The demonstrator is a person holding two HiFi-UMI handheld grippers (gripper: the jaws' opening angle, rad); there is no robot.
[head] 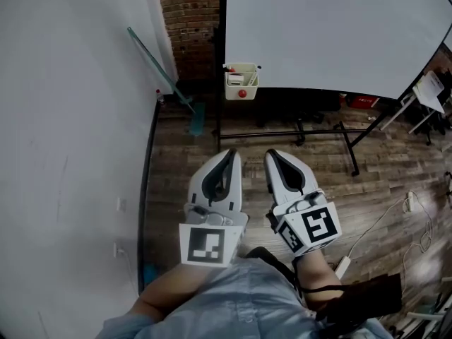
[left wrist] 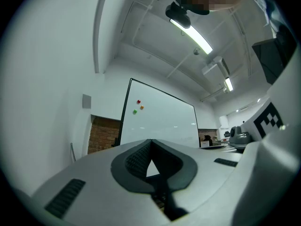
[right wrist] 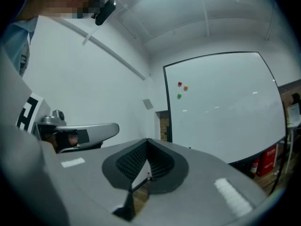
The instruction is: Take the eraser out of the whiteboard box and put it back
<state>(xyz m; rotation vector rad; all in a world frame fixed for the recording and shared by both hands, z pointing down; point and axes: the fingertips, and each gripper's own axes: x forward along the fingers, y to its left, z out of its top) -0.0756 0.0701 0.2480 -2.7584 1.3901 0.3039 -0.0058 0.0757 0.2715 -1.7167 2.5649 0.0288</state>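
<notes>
A cream whiteboard box hangs at the lower left corner of the whiteboard, with a red round piece on its front. What lies inside the box is too small to make out, and I see no eraser. Both grippers are held side by side in front of the person's body, well short of the board and pointing toward it. My left gripper is shut and empty. My right gripper is shut and empty too. Three small magnets sit high on the board.
The whiteboard stands on a black frame with floor legs. A green-handled mop leans on the white wall at the left, beside a brick wall. White cables trail over the wooden floor at the right.
</notes>
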